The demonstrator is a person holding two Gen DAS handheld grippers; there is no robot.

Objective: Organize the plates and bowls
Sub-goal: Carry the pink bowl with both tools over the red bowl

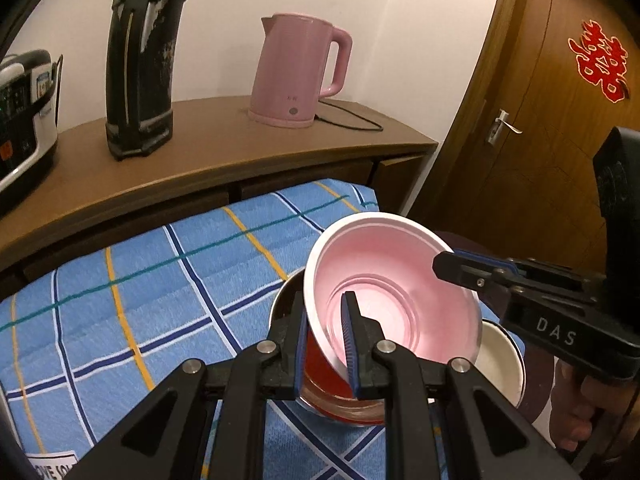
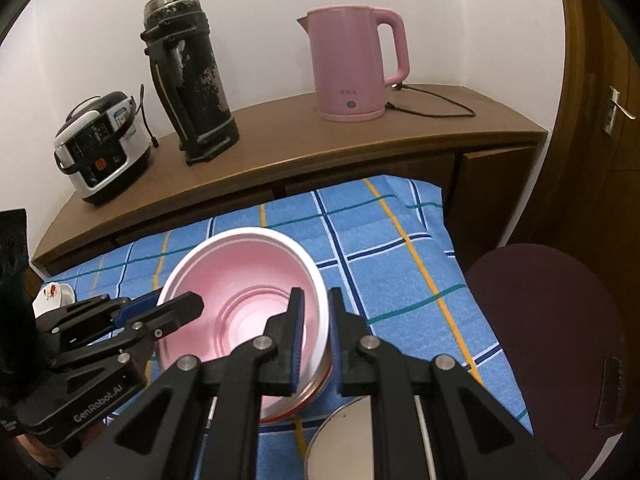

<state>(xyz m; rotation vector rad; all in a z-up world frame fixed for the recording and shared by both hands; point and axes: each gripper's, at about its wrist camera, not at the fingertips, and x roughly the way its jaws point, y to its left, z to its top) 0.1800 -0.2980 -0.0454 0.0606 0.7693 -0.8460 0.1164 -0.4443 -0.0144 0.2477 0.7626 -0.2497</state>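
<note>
Two claws, one pink bowl (image 1: 394,292), above a checked blue cloth (image 1: 160,280).
Left claw (image 1: 326,344) and right claw (image 2: 316,338) each pinch opposite rim walls, closed tight; bowl hangs tilted over a red-lined metal bowl (image 1: 324,376), likely for nesting.

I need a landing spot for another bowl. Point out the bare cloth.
Free: checked cloth left of the pink bowl, up to the cabinet. Crowded: near right corner, with the metal bowl and white bowl.
</note>
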